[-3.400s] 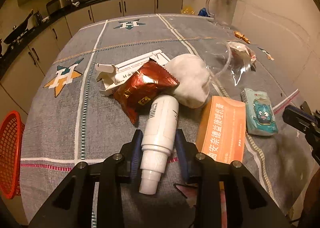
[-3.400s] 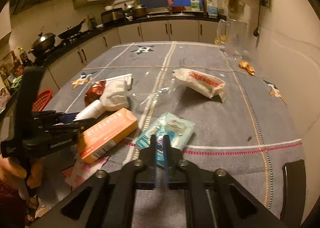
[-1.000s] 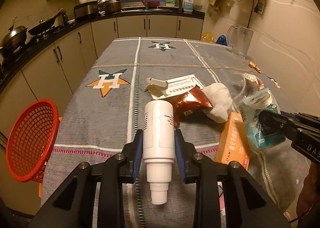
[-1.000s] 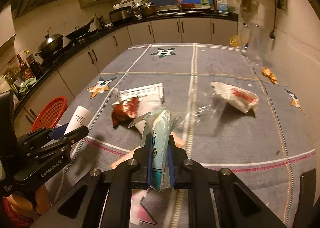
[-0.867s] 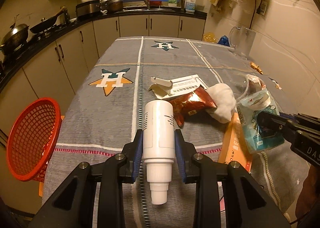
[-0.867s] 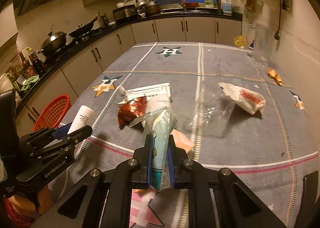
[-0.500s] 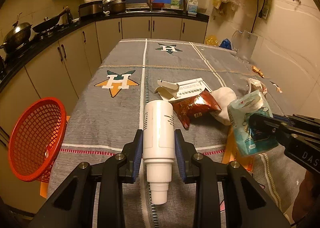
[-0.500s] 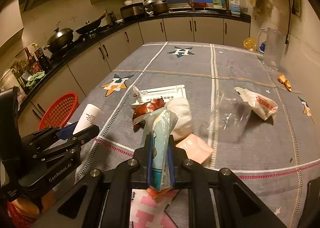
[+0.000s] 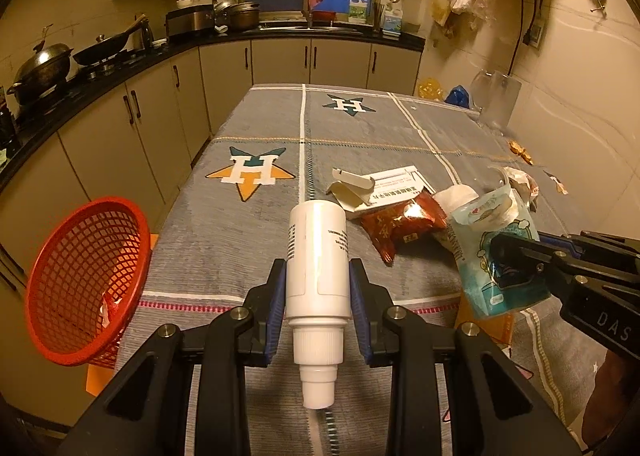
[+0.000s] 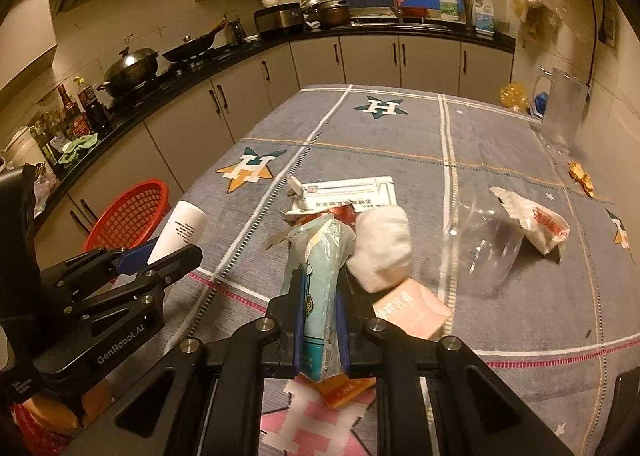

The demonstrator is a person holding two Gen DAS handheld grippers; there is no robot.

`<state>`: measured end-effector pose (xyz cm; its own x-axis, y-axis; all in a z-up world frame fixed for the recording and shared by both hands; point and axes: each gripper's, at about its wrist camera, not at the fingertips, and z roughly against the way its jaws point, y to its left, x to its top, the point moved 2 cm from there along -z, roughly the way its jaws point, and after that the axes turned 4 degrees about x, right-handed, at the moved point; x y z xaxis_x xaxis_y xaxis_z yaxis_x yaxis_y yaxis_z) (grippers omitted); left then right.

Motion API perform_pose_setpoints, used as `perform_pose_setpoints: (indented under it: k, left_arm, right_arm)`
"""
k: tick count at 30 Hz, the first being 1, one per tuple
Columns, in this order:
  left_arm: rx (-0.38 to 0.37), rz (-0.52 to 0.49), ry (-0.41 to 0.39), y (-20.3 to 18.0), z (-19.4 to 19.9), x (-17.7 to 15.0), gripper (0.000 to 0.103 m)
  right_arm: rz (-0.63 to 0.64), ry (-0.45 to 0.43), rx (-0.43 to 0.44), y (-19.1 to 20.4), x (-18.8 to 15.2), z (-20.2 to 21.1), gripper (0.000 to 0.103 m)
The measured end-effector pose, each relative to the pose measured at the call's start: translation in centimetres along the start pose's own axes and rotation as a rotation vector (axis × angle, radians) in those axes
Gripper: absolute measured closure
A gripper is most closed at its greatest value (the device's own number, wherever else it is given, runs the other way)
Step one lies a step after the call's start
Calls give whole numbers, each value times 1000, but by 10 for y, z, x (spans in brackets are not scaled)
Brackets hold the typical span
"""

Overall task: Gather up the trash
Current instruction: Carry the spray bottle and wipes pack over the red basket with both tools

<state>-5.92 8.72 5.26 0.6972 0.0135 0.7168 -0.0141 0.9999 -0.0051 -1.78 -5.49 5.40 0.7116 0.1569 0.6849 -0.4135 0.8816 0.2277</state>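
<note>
Since the earlier frames you have lifted both pieces of trash off the bench point(image 9: 248, 240) and swung them toward its left edge: the white bottle point(image 9: 317, 256), which lay among the litter, now hangs clear above the grey cloth, and the teal packet point(image 10: 318, 288), which lay flat near the orange box point(image 10: 412, 314), is up in the air too. The red basket point(image 9: 80, 276) has come further into the left wrist view and now sits just off the bench's left edge, lower than the bench top.

Your left tool point(image 9: 317, 296) is pinching the white bottle by its body, cap end toward the camera, the blue pads pressed on either side. Your right tool point(image 10: 319, 320) is clamped almost fully together on the teal packet, which stands up crumpled between the pads.

That means two items are secured at once, and the step in hand looks like the carry to the basket. The bottle is the nearer of the two to it. The bottle's smooth round wall could slip if you tilt it steeply, so I would bring it over the basket's mouth before letting go.

Still lying on the bench are the flattened white carton point(image 10: 348, 192), the red foil wrapper point(image 9: 404, 224), a white wad point(image 10: 382, 248), clear plastic film point(image 10: 484, 248), another white wrapper with red print point(image 10: 536, 224) and the orange box, so most of the collecting is still ahead.
</note>
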Motion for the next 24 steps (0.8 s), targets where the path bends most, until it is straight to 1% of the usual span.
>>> perform_pose_setpoints:
  k: [5, 11, 19, 24]
  left_arm:
    - [11, 16, -9, 11, 5, 1, 74]
    - [40, 52, -25, 36, 11, 3, 74]
    - [113, 120, -51, 90, 23, 7, 74]
    - [175, 177, -48, 132, 24, 3, 74]
  right_arm:
    - [24, 0, 15, 13, 6, -4, 88]
    - [58, 8, 51, 35, 18, -12, 88]
    - [126, 6, 121, 77, 43, -27, 88]
    - [172, 41, 187, 114, 57, -52, 88]
